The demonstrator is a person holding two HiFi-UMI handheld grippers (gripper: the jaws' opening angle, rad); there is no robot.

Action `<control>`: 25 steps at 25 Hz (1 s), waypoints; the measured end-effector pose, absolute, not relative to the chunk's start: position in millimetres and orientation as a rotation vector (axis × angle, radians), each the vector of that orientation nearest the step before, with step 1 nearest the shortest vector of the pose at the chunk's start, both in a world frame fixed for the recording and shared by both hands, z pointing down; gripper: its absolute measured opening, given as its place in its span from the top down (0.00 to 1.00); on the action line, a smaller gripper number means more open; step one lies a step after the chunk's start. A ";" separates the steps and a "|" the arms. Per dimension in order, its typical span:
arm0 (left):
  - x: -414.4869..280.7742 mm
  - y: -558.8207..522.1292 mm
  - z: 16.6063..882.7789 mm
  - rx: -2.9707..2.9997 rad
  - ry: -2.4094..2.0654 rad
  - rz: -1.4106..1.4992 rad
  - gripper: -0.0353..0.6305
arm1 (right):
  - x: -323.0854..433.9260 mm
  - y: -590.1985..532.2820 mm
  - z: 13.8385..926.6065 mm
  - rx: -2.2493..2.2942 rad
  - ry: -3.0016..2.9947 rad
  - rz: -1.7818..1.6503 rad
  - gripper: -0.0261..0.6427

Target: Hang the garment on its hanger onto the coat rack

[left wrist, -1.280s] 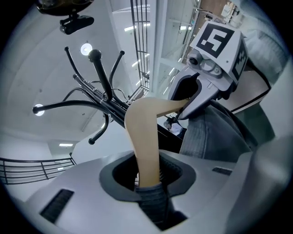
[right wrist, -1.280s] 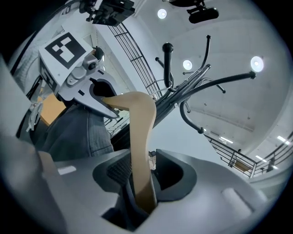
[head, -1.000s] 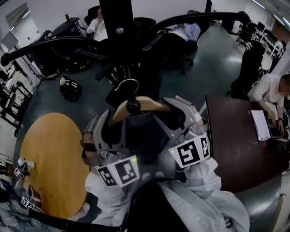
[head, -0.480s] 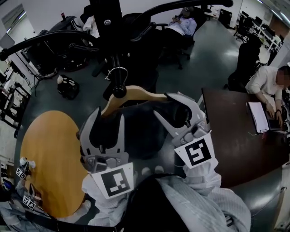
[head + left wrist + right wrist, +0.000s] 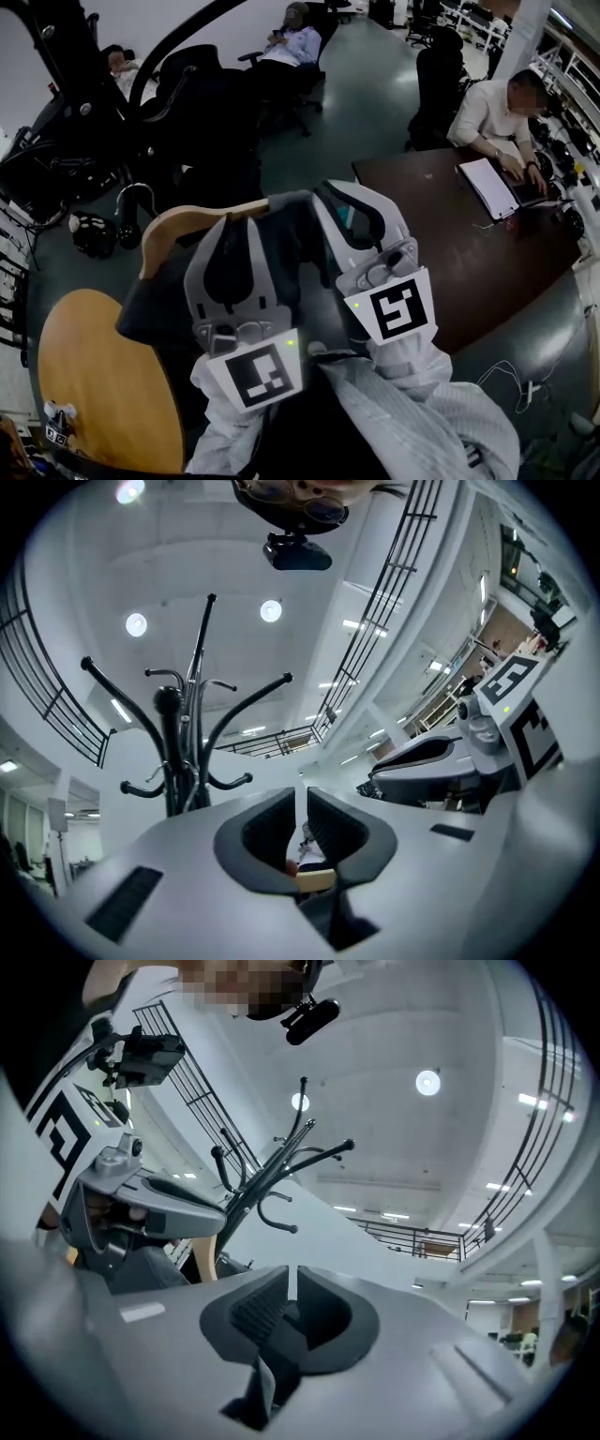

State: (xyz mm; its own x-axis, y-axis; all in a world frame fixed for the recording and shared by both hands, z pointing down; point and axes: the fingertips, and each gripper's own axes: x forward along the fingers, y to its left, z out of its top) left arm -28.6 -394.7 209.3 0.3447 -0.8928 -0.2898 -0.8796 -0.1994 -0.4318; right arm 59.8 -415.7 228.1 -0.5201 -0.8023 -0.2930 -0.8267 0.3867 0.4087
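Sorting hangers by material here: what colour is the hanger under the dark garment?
The hanger is light tan, like wood; clearest in the head view.

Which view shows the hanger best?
Head view: the hanger shows its wooden arm and metal hook. Left gripper view shows only a sliver between the jaws; right gripper view, one wooden strip.

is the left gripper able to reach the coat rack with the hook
Probably: the left gripper, jaws just closed onto the hanger, holds its hook near the coat rack, nothing visibly between.
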 end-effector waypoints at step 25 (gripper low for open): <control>113.4 -441.2 269.7 -2.545 1.276 0.034 0.94 | 171.9 -430.7 285.3 -1.907 2.435 0.361 0.96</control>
State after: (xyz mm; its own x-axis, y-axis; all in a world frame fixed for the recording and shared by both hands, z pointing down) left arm 113.4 -441.2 269.7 0.6067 -0.7805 -0.1511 -0.7874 -0.5638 -0.2494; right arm 171.9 -430.7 285.3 -0.2495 -0.9544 -0.1637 -0.9609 0.2230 0.1643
